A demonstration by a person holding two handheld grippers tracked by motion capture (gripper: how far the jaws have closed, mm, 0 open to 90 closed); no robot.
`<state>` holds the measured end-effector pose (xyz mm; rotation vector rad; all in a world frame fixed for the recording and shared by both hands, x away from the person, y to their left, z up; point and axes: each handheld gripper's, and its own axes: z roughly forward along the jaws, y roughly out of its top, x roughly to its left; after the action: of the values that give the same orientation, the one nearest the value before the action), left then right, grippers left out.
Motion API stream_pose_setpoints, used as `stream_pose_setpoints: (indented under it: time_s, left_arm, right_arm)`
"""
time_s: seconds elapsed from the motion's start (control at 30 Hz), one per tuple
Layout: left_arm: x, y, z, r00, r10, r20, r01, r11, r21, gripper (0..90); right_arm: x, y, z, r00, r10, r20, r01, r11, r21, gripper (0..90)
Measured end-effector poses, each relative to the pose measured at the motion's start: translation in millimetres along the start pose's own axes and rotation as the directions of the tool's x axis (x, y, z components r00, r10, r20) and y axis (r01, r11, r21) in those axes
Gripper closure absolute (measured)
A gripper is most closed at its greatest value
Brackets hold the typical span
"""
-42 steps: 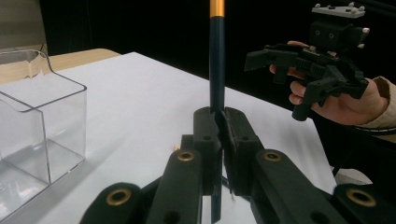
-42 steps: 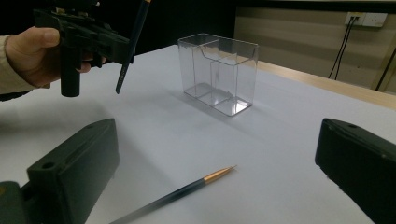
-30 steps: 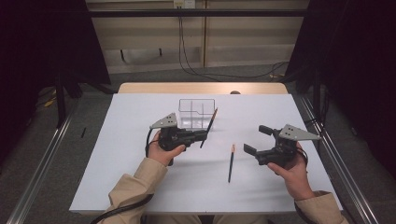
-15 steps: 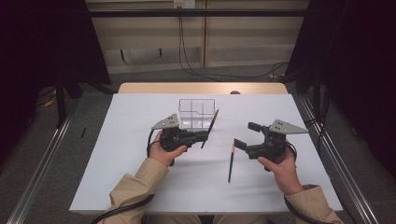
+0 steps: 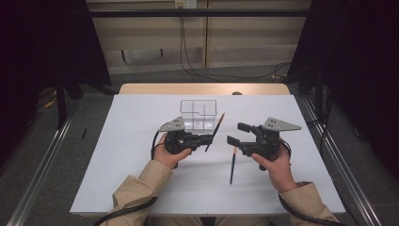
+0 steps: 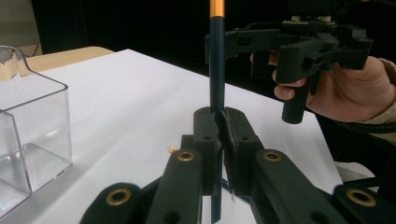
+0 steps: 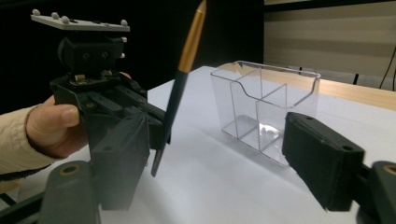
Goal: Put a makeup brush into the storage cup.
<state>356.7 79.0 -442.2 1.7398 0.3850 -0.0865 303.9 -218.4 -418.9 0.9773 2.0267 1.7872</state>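
Left gripper [image 5: 209, 139]: jaws clamped on a dark, gold-banded pencil [image 5: 215, 132] near the clear plastic compartment box [image 5: 198, 113]. Right gripper [image 5: 237, 133]: jaws apart around nothing, just been closing, above a second dark pencil [image 5: 232, 165] lying toward the table's near edge.

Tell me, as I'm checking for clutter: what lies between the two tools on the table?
In the high view, a second pencil lies on the white table between them.

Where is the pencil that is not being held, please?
In the high view the loose pencil lies flat on the white table, just below the right gripper and right of centre.
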Motion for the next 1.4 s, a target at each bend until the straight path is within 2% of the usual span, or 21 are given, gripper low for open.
stream_pose_setpoints:
  time_s: [0.2, 0.43, 0.7, 0.83, 1.0, 1.4]
  left_arm:
    - [-0.2, -1.7, 2.5, 1.0, -0.005, -0.002, 0.005, 1.0, 0.006, 84.7]
    - [0.0, -3.3, 5.8, 1.0, -0.001, -0.001, 0.001, 0.9999, 0.015, 84.7]
    - [-0.2, -4.5, 7.0, 1.0, 0.0, 0.0, 0.0, 0.9998, 0.021, 84.7]
    - [-1.1, -4.1, 7.7, 1.0, 0.005, 0.0, -0.005, 0.9999, 0.015, 84.7]
    - [-2.3, -2.5, 6.9, 0.9999, 0.011, -0.002, -0.011, 0.9999, 0.006, 84.7]
    - [-3.5, -0.2, 5.1, 0.9997, 0.023, 0.0, -0.023, 0.9997, -0.006, 84.6]
  right_arm:
    - [3.0, 3.2, 7.7, 0.9998, -0.021, -0.005, 0.021, 1.0, -0.018, 31.2]
    - [4.7, 5.9, 13.4, 0.9993, -0.037, -0.002, 0.037, 0.999, -0.04, 32.2]
    - [7.6, 5.8, 19.4, 0.9996, -0.011, -0.024, 0.009, 0.998, -0.057, 37.2]
    - [7.8, 5.7, 20.6, 0.9991, 0.015, -0.039, -0.017, 0.997, -0.073, 46.3]
    - [9.1, 5.1, 22.9, 0.9985, 0.03, -0.045, -0.033, 0.997, -0.066, 58.7]
    - [8.0, 2.0, 30.7, 0.9958, 0.063, -0.067, -0.066, 0.996, -0.054, 67.5]
